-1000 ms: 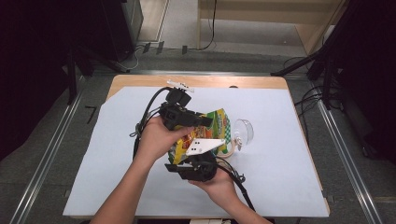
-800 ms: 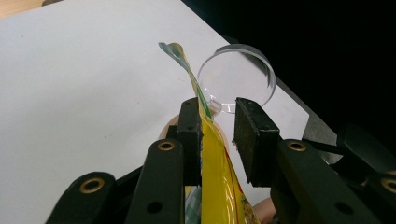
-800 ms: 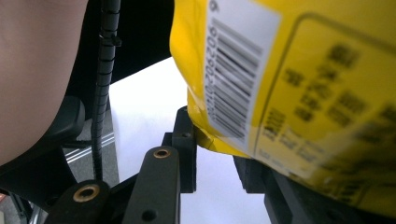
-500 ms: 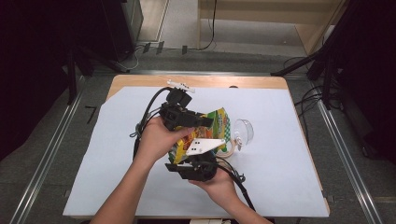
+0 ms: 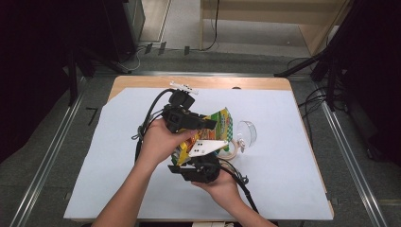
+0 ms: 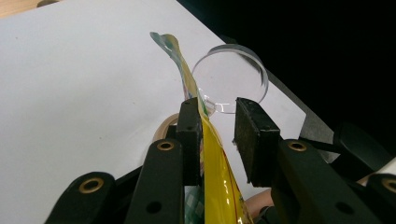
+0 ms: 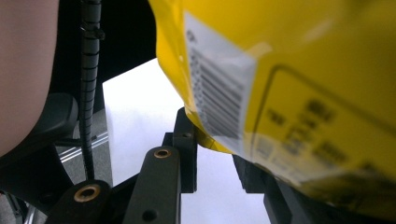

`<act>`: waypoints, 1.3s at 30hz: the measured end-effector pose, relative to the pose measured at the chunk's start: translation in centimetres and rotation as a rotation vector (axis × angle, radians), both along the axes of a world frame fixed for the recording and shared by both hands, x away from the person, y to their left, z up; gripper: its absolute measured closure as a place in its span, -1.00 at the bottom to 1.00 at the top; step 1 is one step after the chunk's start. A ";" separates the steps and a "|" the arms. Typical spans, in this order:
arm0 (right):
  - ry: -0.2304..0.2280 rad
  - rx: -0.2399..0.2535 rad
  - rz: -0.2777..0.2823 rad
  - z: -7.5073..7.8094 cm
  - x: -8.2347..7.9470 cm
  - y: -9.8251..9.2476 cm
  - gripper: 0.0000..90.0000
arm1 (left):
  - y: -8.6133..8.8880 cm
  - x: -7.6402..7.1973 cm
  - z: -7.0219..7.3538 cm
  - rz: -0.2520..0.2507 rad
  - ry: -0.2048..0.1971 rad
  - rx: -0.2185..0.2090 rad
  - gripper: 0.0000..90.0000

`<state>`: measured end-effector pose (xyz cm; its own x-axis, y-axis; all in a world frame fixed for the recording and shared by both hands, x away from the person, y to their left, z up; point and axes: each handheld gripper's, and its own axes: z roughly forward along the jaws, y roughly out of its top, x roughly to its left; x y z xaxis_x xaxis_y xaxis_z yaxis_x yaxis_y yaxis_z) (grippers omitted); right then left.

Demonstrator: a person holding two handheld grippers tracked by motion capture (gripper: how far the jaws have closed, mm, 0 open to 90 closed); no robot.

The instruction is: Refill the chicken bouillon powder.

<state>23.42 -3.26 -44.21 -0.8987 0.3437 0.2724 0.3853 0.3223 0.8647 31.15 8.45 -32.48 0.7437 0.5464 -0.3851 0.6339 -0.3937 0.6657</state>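
Note:
A yellow snack bag (image 5: 222,124) hangs tilted above the white sheet between both grippers. My left gripper (image 5: 210,125) reaches in from the left at the bag's upper edge. In the left gripper view the bag (image 6: 215,158) runs between the jaws and lies against the left pad (image 6: 189,130), with a gap to the other pad. My right gripper (image 5: 191,153) comes up from below. In the right gripper view the bag's barcoded lower corner (image 7: 289,70) sits between the jaws and hides the right one. A clear glass dish (image 5: 247,132) stands just right of the bag.
A white sheet (image 5: 118,179) covers the wooden table (image 5: 142,82). A beige ring (image 5: 230,152) lies by the glass dish. Cables trail from both grippers across the sheet. Metal rails run along both sides of the table, and dark stands are at the right.

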 end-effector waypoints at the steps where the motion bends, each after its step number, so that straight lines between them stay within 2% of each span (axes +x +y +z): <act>1: 0.010 -0.002 0.000 0.0 0.0 0.0 0.64 | 0.0 0.0 0.0 -0.001 0.000 0.001 0.60; 15: 0.011 0.017 0.019 0.7 -0.4 0.2 0.64 | 0.7 0.4 0.0 0.020 -0.003 -0.005 0.60; 39: 0.019 0.017 0.015 0.5 -0.3 0.1 0.64 | 0.5 0.6 -0.1 0.017 -0.002 0.000 0.59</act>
